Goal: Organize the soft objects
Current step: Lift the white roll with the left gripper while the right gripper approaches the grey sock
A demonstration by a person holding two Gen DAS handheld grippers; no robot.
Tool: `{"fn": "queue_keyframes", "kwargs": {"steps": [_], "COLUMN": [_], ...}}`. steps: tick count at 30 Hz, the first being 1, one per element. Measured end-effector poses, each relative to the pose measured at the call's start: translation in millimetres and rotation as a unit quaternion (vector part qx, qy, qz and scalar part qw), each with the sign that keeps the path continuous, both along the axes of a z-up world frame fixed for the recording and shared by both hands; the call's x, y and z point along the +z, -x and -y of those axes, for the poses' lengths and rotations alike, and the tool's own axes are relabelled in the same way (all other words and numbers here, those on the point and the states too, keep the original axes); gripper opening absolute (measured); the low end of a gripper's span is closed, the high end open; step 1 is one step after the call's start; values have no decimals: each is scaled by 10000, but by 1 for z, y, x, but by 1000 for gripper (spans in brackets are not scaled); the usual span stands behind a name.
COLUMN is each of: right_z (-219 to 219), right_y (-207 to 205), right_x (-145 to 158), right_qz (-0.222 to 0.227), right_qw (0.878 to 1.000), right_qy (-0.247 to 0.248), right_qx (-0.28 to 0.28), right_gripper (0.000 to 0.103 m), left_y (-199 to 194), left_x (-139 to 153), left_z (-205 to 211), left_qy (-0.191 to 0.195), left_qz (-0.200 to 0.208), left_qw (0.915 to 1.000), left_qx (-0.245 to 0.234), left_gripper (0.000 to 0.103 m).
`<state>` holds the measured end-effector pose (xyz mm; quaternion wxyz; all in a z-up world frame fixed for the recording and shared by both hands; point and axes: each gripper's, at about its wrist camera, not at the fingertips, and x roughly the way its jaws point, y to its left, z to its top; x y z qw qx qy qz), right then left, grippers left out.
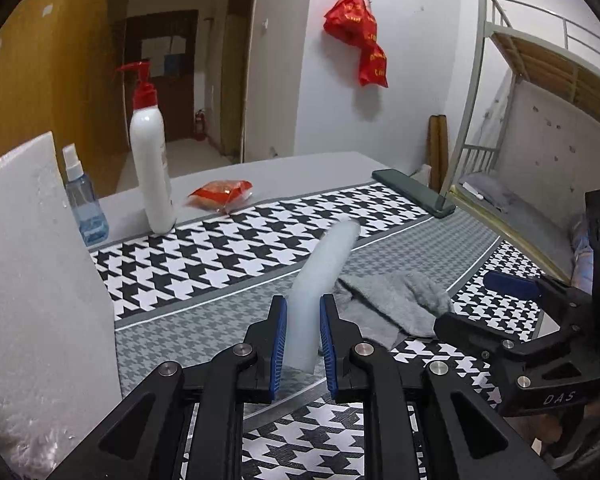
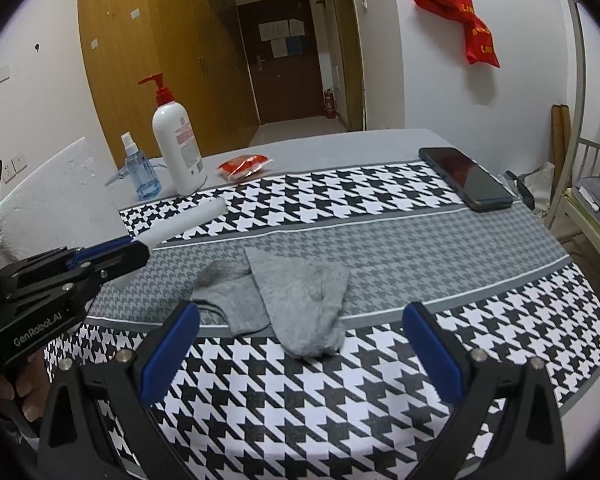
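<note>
My left gripper (image 1: 303, 334) is shut on a white foam strip (image 1: 324, 276) and holds it above the houndstooth cloth; the strip points away and up. It also shows in the right wrist view (image 2: 184, 224), held by the left gripper (image 2: 140, 250) at the left. A crumpled grey sock (image 2: 288, 300) lies on the grey band of the cloth, just ahead of my right gripper (image 2: 300, 356), which is open and empty. In the left wrist view the sock (image 1: 388, 304) lies right of the strip, and the right gripper (image 1: 472, 304) is beside it.
A white pump bottle (image 2: 180, 148), a blue spray bottle (image 2: 140, 176) and a red packet (image 2: 244, 166) stand at the table's far left. A dark phone (image 2: 466, 178) lies far right. A white foam box (image 1: 36, 280) stands at the left. A bunk bed frame (image 1: 532, 120) is right.
</note>
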<state>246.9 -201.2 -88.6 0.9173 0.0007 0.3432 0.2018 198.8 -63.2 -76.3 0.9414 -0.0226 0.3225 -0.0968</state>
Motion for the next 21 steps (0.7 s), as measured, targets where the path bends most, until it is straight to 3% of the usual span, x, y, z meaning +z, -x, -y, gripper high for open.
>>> {"fn": "queue_keyframes", "kwargs": {"steps": [5,21], "right_z": [-6,-31], "right_y": [-4,-20], "right_x": [-1,-13], "right_qz": [-56,-260], "right_qw": [9999,9983], "right_qy": [32,362], "right_qx": [127,375], "right_gripper": [103,102], "left_y": [-3,0], "left_x": [-5,-4], "left_z": [-6,-23], "left_qy": [96,90], "left_qz": [-223,-123], "left_qw": [9997,9995], "left_qx": [-36,280], "left_gripper": [18,18]}}
